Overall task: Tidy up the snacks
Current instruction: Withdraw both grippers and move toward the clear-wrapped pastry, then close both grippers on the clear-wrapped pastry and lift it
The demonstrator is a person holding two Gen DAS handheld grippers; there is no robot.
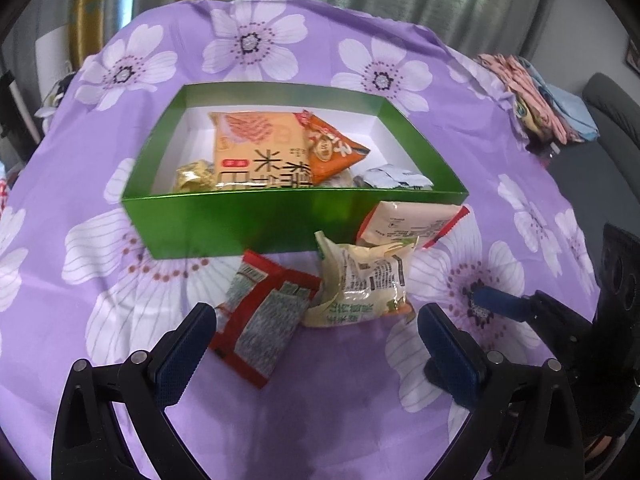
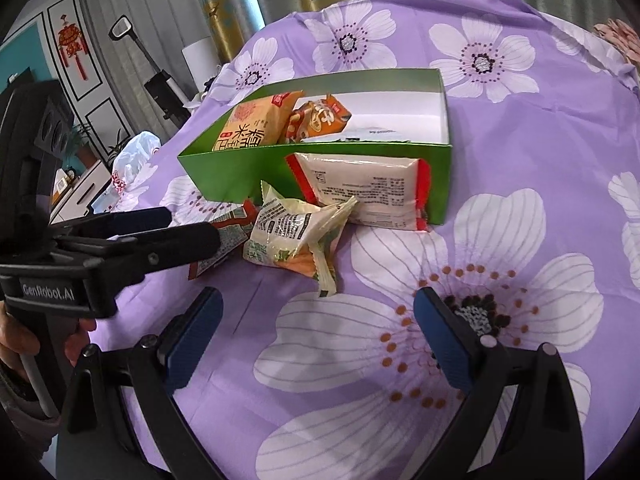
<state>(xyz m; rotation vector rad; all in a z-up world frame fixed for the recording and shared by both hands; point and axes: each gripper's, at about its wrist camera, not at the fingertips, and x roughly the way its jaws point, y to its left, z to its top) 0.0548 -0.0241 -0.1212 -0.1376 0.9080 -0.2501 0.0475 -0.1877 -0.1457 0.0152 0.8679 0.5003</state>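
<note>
Purple flowered cloth (image 1: 332, 408) covers the table, with curtains behind and a heap of folded fabric at its far right edge.

Your green box (image 1: 248, 220) stands ahead of both grippers, open-topped. Inside it lie a tan rice-cake pack (image 1: 260, 152), an orange pack (image 1: 332, 146), a gold wrapper (image 1: 192, 176) and a silver-white packet (image 1: 396, 178). That part of the sorting I judge done.

Three snacks are left outside. The red packet (image 1: 260, 316) lies flat just ahead of your left gripper (image 1: 316, 344), nearer its left finger. The pale green bag (image 1: 364, 284) sits crumpled just beyond the gap, nearer its right finger. The white pack (image 2: 360, 188) with red ends leans against the box's front wall, beyond the green bag.

Both jaws stand wide and released, gripping nothing. Your right gripper (image 2: 318, 332) hovers over bare cloth, with the green bag ahead and left of its gap.

Roughly half remains, by my reckoning: three pickups and three drops. Expect the crumpled bag to deform under the pads, and the flat red packet to resist lifting off the cloth.
</note>
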